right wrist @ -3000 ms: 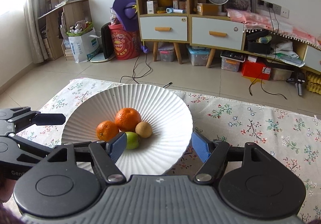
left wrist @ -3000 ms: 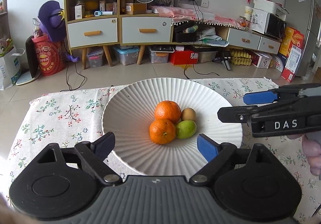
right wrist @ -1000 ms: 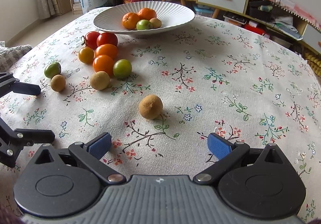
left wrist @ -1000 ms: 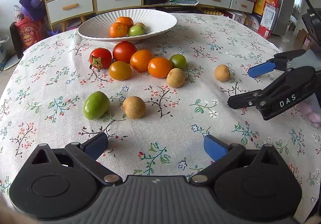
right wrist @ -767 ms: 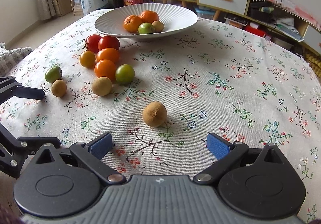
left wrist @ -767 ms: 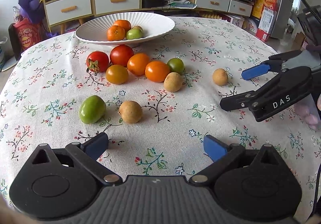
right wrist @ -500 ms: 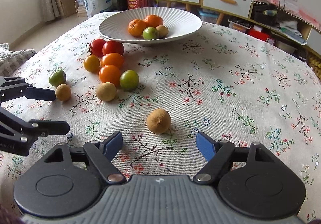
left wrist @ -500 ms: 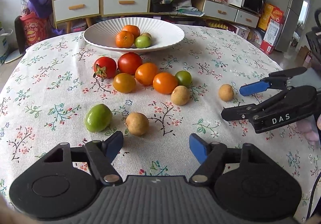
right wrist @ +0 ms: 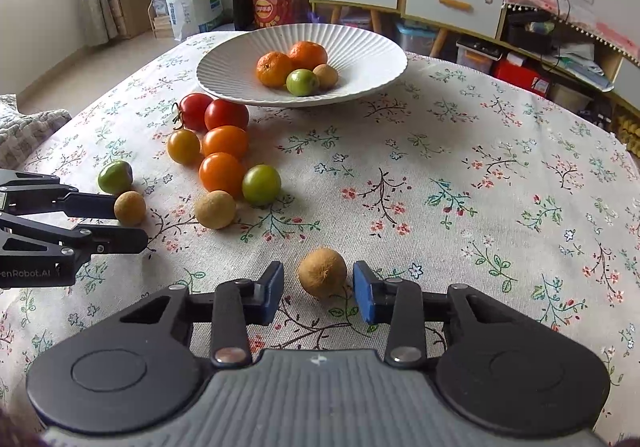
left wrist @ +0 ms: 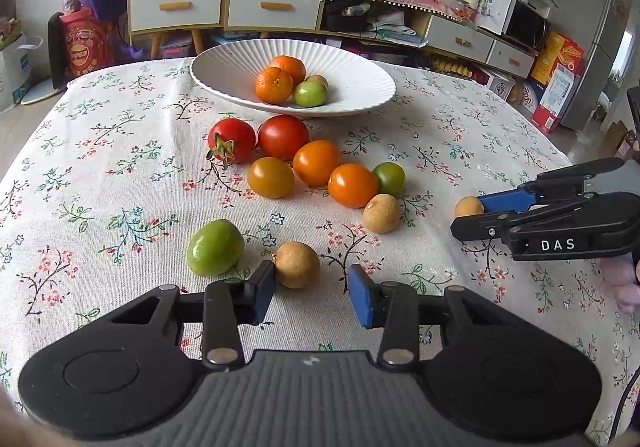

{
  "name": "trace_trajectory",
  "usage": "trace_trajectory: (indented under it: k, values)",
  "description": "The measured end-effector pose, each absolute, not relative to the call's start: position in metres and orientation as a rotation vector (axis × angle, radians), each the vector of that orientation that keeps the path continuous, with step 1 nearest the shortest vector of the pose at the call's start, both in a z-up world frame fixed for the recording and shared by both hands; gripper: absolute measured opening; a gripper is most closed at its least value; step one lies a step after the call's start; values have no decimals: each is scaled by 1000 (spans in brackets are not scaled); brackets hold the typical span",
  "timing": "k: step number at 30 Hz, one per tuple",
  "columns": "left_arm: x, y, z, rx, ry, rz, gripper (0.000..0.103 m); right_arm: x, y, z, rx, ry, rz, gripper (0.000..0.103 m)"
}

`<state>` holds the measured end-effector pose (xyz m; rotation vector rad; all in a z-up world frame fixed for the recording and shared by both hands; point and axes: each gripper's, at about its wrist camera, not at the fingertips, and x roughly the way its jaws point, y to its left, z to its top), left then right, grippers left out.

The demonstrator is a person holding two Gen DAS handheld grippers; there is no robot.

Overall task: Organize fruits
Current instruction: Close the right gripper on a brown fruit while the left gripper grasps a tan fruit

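Left wrist view reads "DAS" on right gripper [left wrist: 469, 215]; it and left gripper [left wrist: 312, 289], fingers just narrowing, flank brown fruits [left wrist: 297, 265] ungripped.

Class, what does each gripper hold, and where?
Nothing gripped yet. Jaws have just been closing: left gripper around a brown fruit, right gripper around a fuzzy brown fruit.

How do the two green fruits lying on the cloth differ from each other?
The nearer green fruit is paler, slightly oblong, and lies apart beside a brown fruit. The farther green fruit is darker, rounder, and sits against the orange tomato in the cluster. Both are glossy and outside the plate.
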<state>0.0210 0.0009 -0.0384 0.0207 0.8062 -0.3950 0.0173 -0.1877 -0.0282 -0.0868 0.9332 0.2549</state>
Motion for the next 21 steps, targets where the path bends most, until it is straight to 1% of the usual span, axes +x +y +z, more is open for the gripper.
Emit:
trace_trajectory:
  k: [3, 5, 14, 21]
  values:
    - [23, 2, -38, 22, 806, -386, 31, 18, -188, -29, -85, 941, 253, 24]
    - [24, 4, -38, 18, 807, -380, 21, 18, -188, -28, -84, 942, 252, 23]
    - [23, 6, -32, 5, 802, -391, 20, 19, -186, -23, -85, 933, 250, 23]
    - [23, 3, -20, 6, 765, -398, 20, 25, -187, -8, -55, 887, 234, 23]
